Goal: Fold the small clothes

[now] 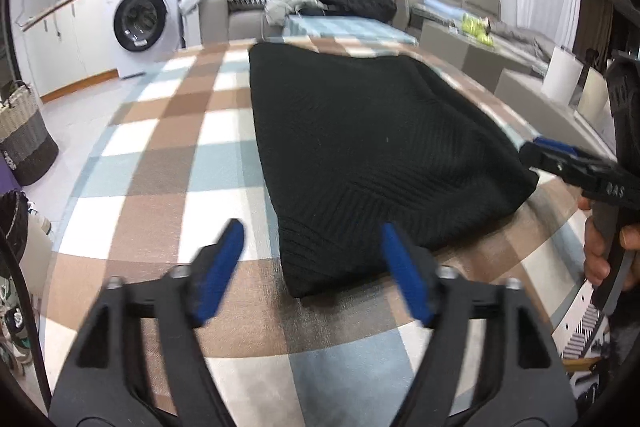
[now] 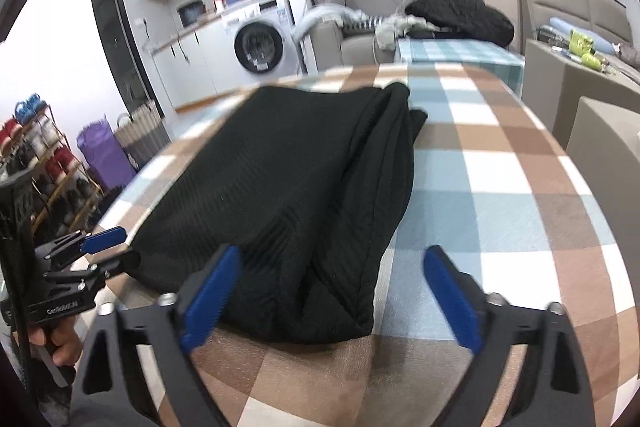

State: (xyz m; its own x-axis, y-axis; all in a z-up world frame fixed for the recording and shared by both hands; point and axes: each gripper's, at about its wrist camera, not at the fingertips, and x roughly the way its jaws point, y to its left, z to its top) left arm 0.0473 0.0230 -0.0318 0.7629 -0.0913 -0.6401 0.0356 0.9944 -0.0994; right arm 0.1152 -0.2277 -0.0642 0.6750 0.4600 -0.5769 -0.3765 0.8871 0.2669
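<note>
Black knit garment (image 1: 372,147) lies folded on the checked tabletop (image 1: 168,131). Left gripper (image 1: 312,271) and right gripper (image 2: 336,299) fingers stand wide, empty. Regrasp both near corners evenly before folding.

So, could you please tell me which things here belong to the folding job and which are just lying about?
Job:
- black knit garment, folded on the checked table
- left gripper, open
- right gripper, open

Lying about:
- washing machine
- woven basket
- dark pile on the sofa
- shoe rack
- purple bag
</note>
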